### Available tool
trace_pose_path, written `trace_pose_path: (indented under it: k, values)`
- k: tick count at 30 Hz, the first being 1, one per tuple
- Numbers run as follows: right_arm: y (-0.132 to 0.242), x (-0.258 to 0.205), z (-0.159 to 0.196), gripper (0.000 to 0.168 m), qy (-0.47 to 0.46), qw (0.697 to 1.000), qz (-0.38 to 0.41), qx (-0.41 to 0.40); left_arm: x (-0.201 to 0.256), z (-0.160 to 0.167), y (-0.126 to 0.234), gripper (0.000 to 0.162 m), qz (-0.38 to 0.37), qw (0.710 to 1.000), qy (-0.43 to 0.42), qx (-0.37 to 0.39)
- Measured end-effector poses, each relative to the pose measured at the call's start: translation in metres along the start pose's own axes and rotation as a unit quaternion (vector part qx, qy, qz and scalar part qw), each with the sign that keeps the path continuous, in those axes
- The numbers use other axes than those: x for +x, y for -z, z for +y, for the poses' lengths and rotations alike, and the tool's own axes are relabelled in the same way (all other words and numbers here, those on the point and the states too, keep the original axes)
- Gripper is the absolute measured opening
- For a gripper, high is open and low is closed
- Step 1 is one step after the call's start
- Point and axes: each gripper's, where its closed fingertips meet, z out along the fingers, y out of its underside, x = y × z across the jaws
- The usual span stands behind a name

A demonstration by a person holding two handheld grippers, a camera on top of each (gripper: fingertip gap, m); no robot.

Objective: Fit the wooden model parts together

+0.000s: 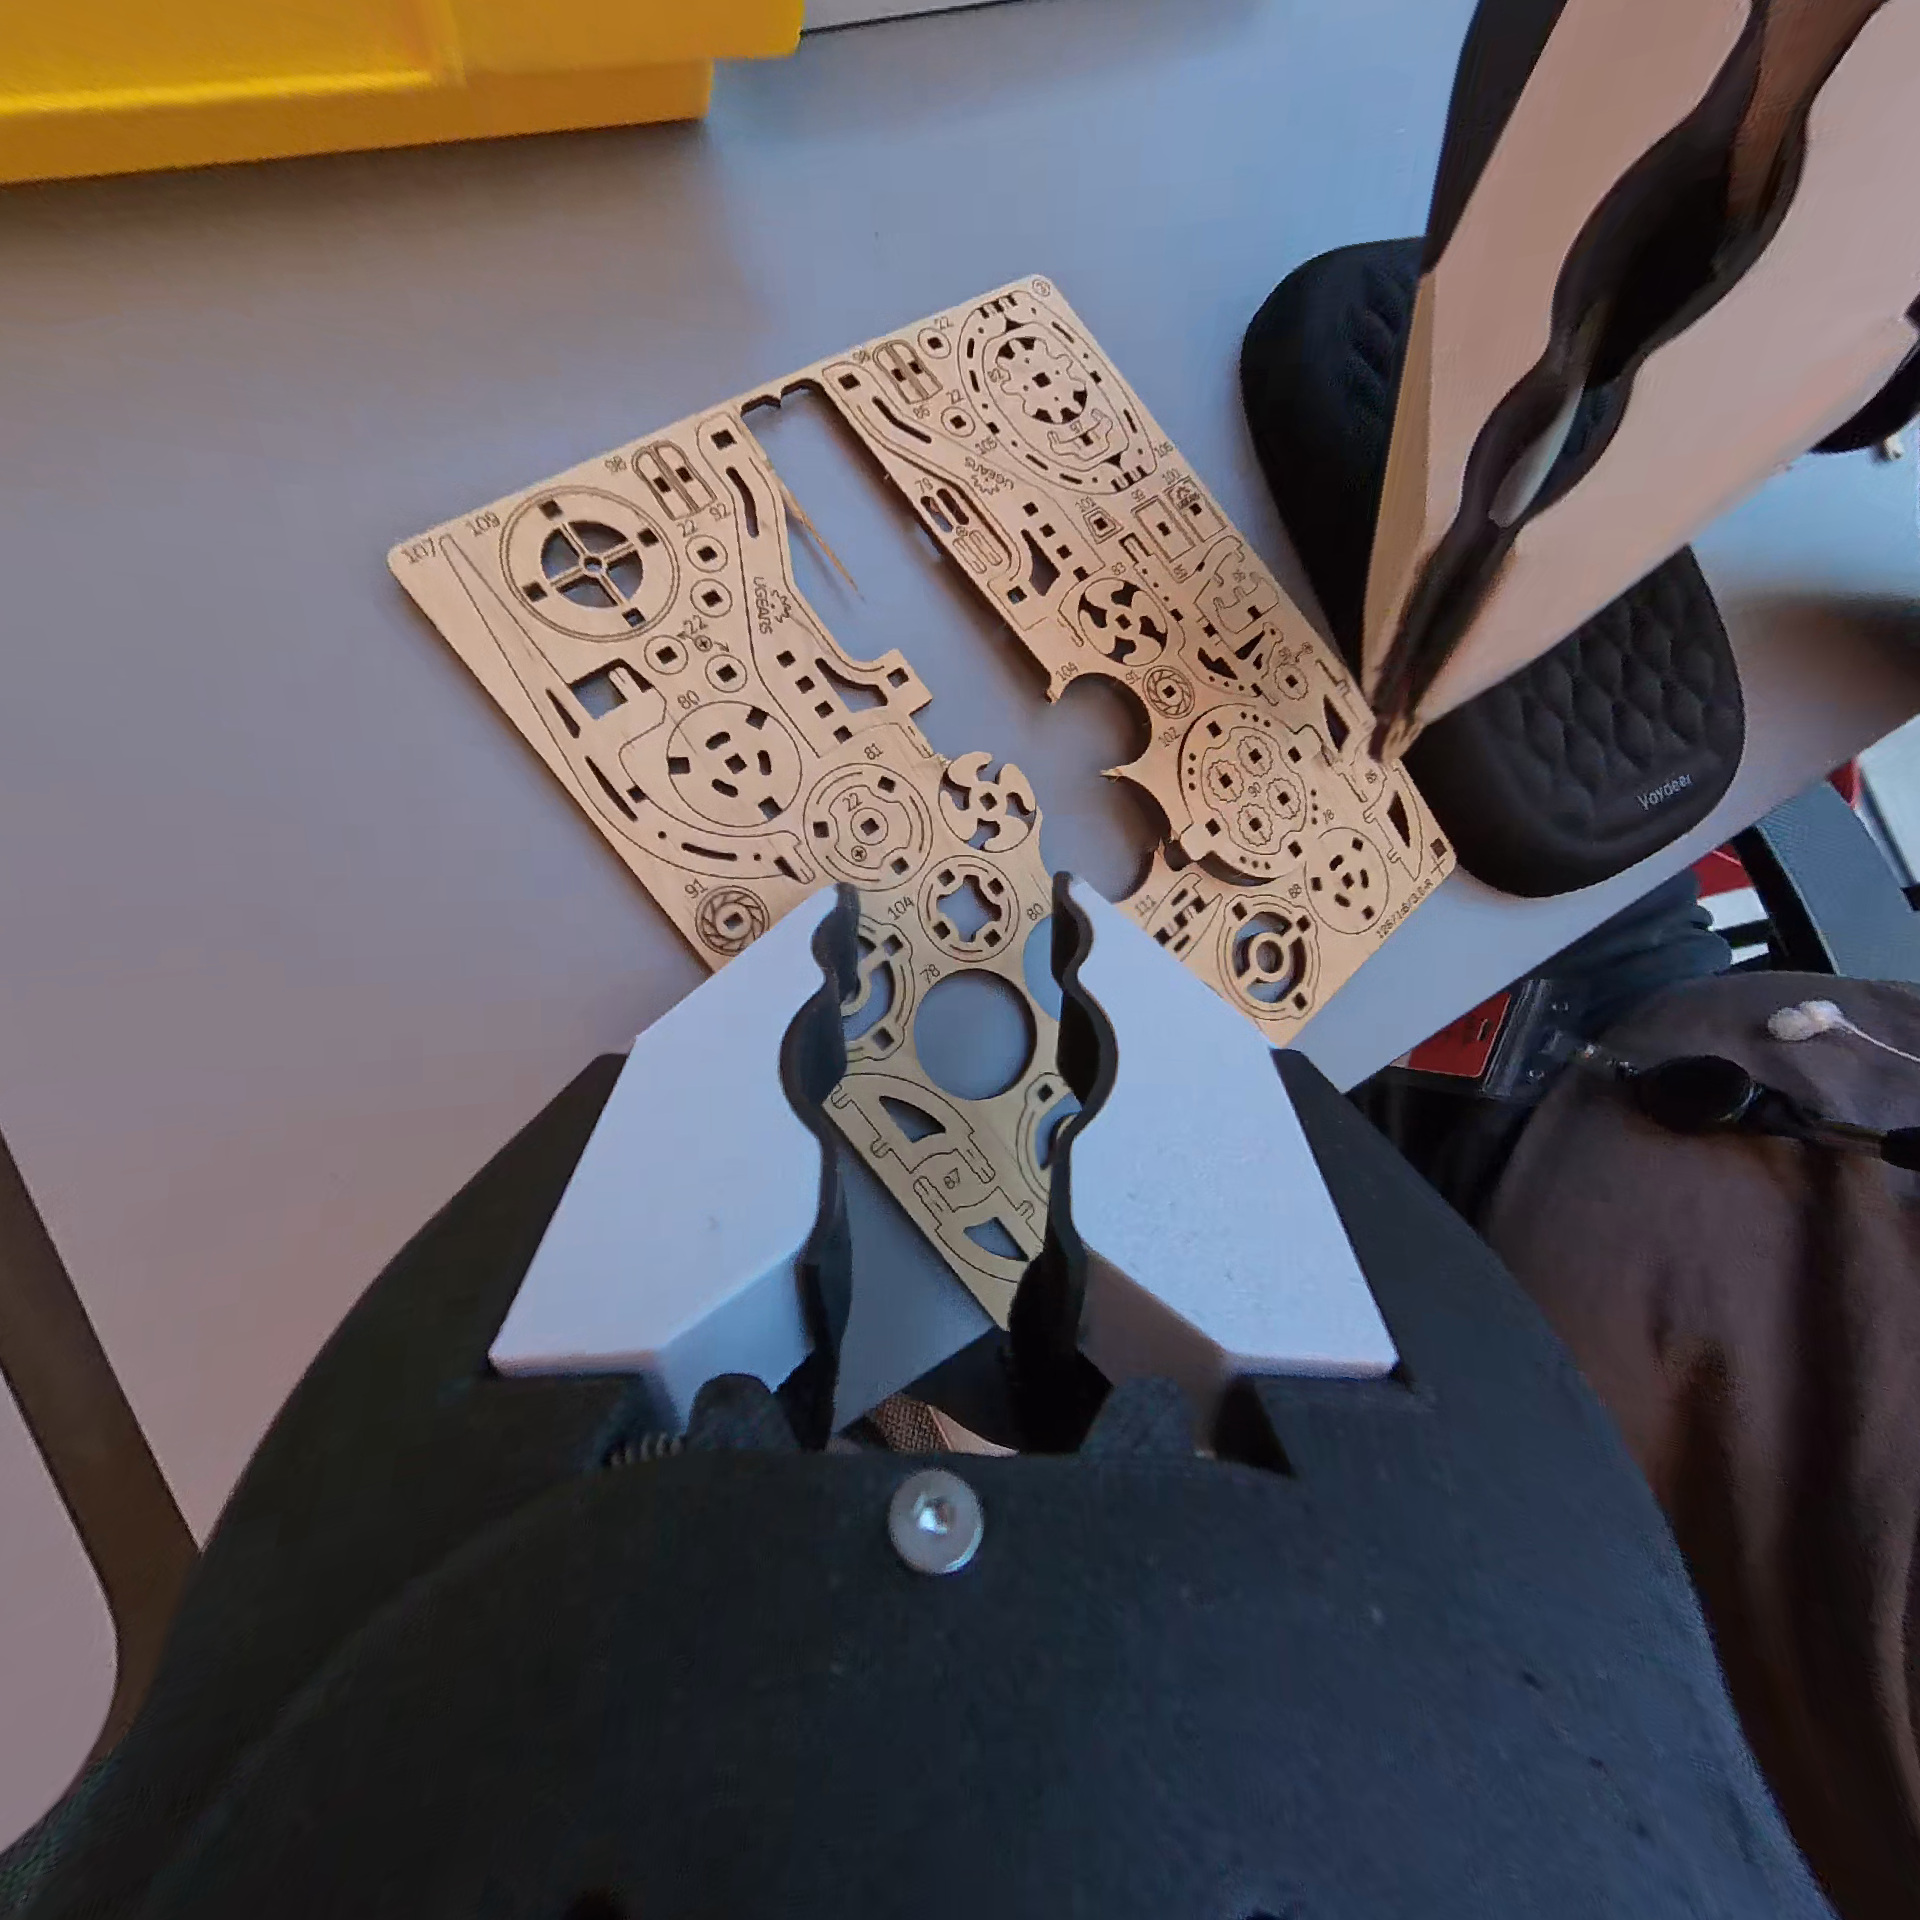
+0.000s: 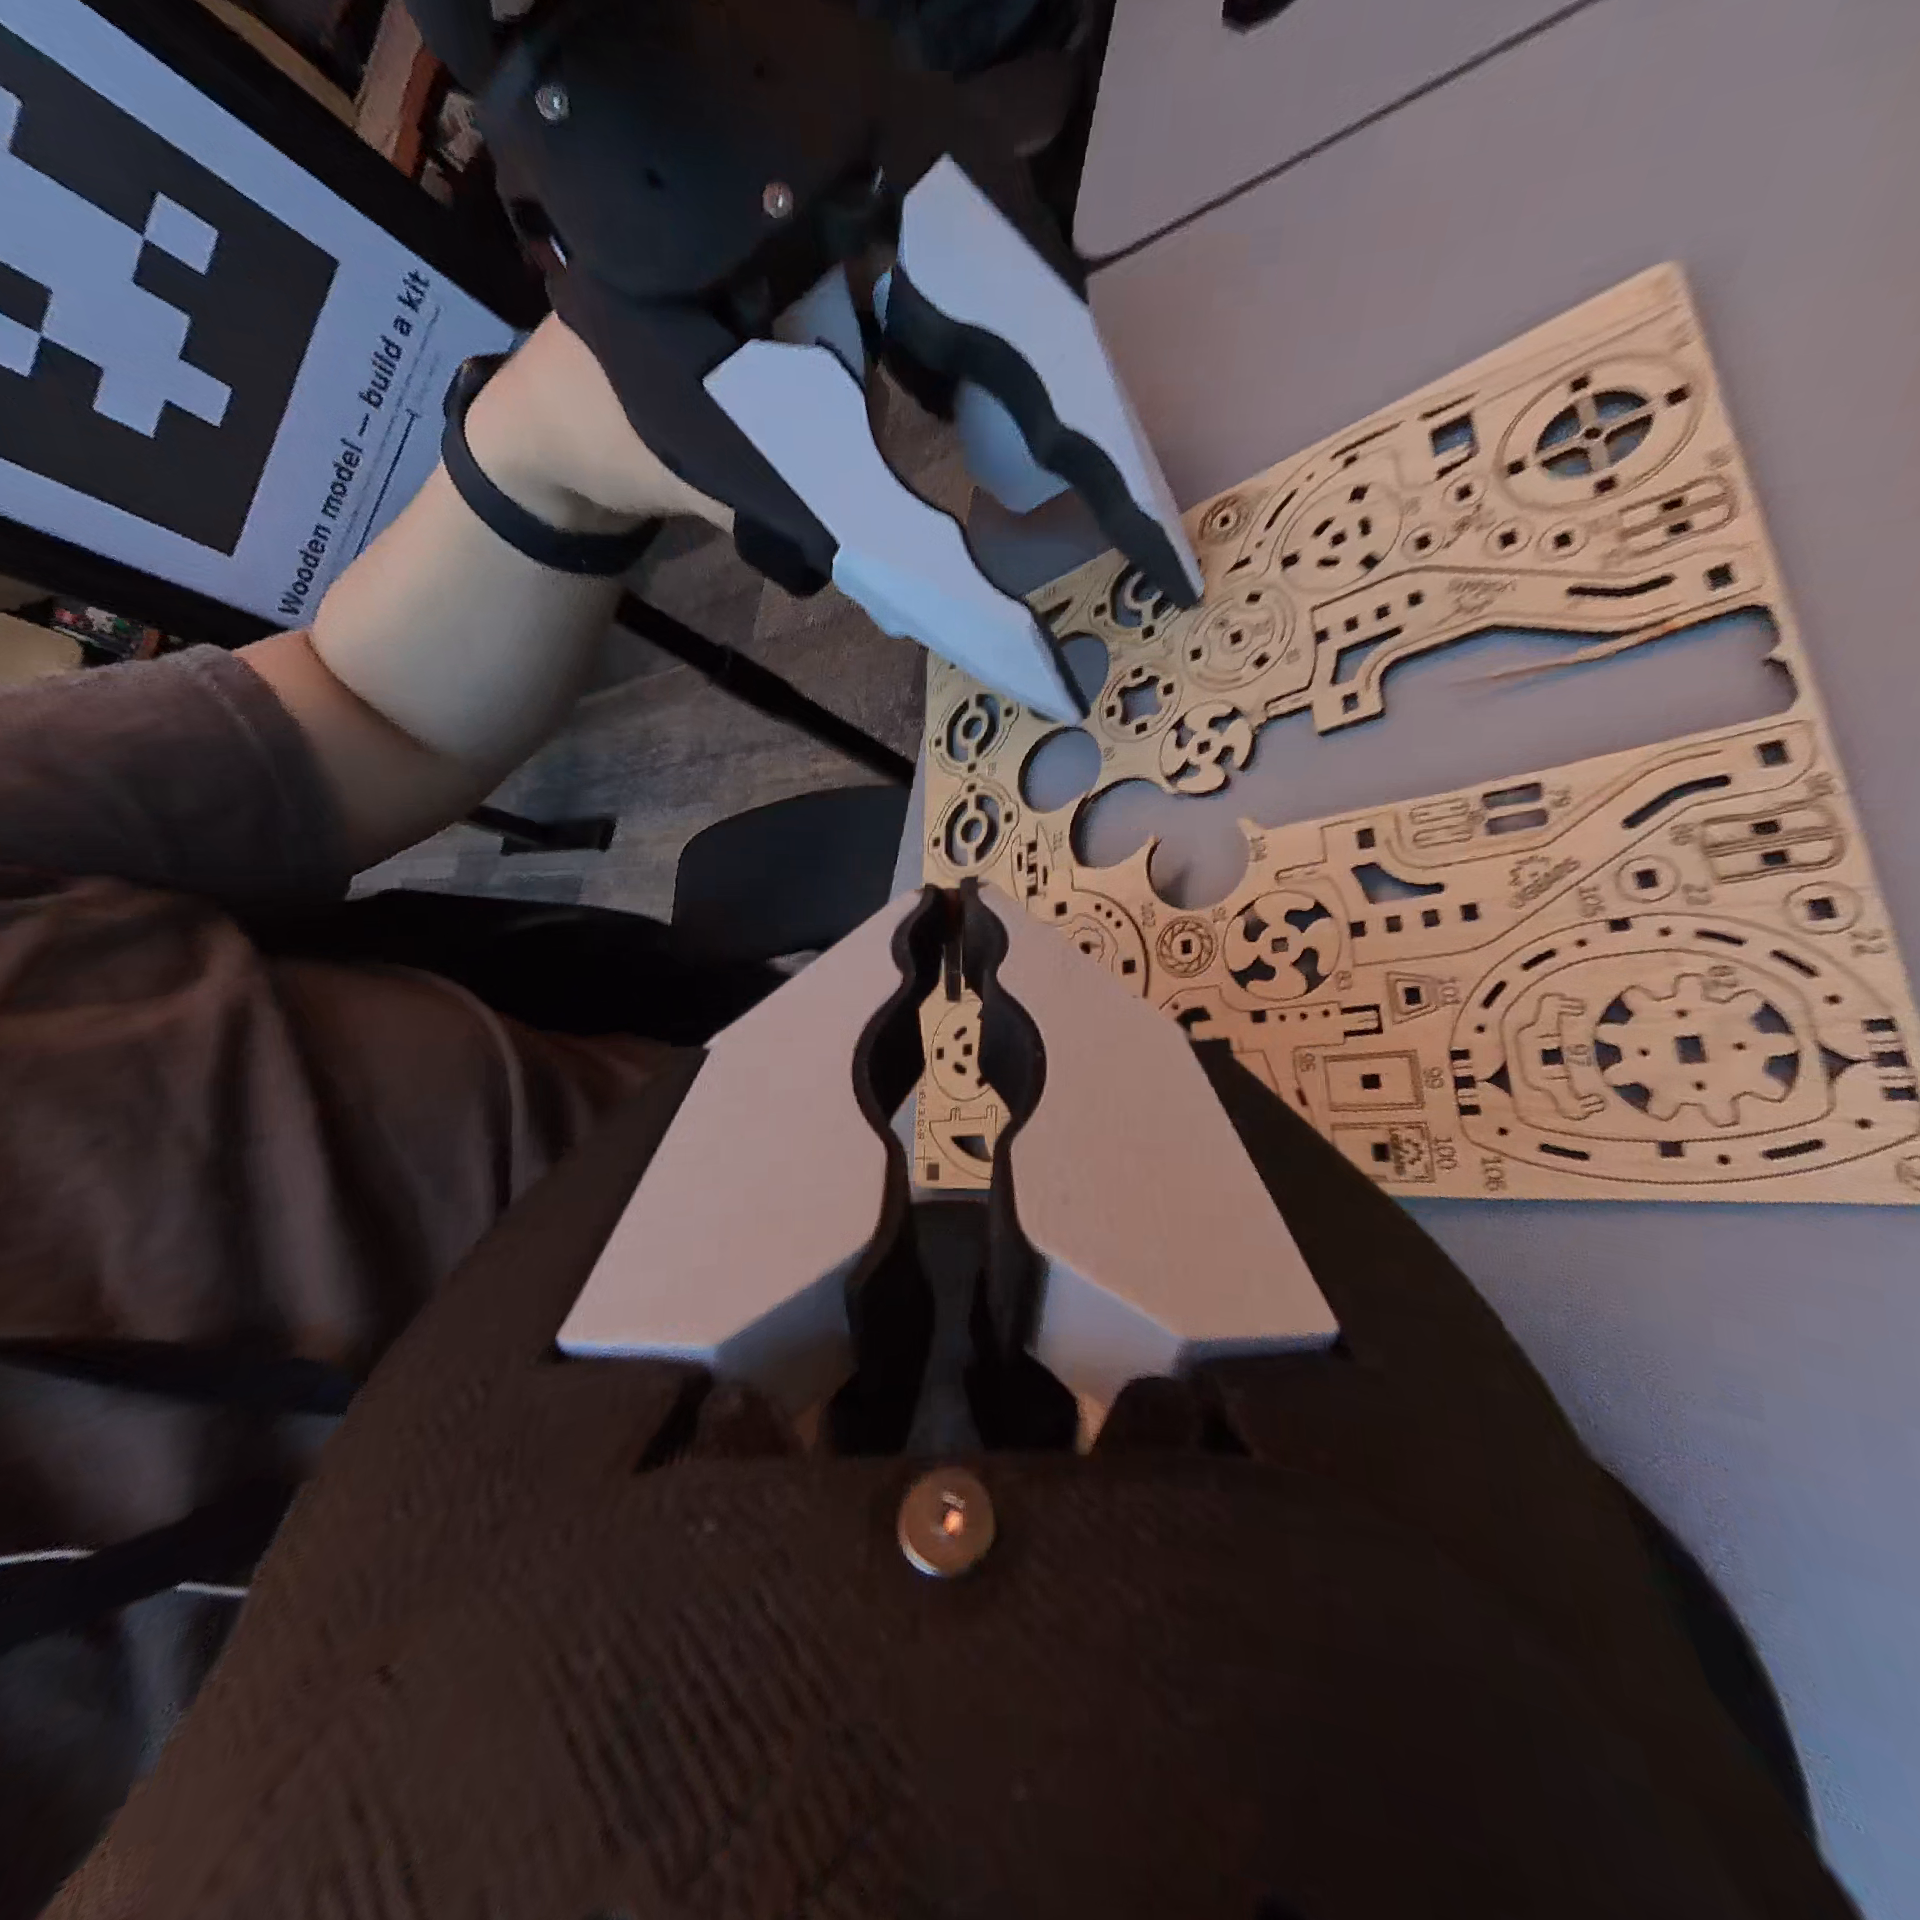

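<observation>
A flat laser-cut wooden sheet of model parts lies on the grey table, with a long slot and several round holes where parts are gone. It also shows in the right wrist view. My left gripper is open and empty, its fingers straddling the sheet's near end; the right wrist view shows it from the side. My right gripper is shut, its tips down at the sheet's edge by the round part outlines; it comes in from the upper right in the left wrist view. I see no part in it.
A yellow box stands at the table's far left. A black padded cushion lies beside the sheet by the table edge. A card with a black-and-white marker stands off the table. A person's brown-sleeved arm holds the left gripper.
</observation>
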Motion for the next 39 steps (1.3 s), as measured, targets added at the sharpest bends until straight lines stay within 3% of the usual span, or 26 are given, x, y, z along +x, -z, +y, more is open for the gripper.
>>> trace_pose_path:
  k: [4,8,14,20,23,27,39]
  values:
    - [-0.012,0.01,0.018,0.002,-0.052,0.997,-0.012,-0.055,-0.004,-0.002,-0.003,0.025,0.01,1.0,0.001,0.004]
    - [-0.021,0.023,0.029,0.002,-0.1,0.992,-0.019,-0.079,-0.001,-0.007,-0.002,0.027,0.026,0.999,-0.003,0.025]
    - [-0.021,0.026,0.03,0.002,-0.142,0.985,-0.05,-0.085,0.048,-0.024,0.012,0.025,0.125,0.988,0.002,0.095]
    - [-0.006,0.026,0.012,0.001,-0.118,0.991,-0.049,-0.044,0.052,-0.012,-0.017,0.016,0.071,0.994,-0.063,0.056]
    - [0.005,0.036,0.006,0.001,-0.127,0.991,-0.033,-0.025,0.056,-0.007,-0.025,0.012,0.09,0.994,-0.048,0.041]
    - [0.002,0.044,0.022,0.002,-0.136,0.989,-0.018,-0.06,0.051,-0.006,-0.028,0.0,0.077,0.995,-0.041,0.039]
    - [-0.001,0.052,0.027,0.002,-0.13,0.988,-0.011,-0.084,0.049,-0.001,-0.032,0.0,0.031,0.995,-0.097,0.003]
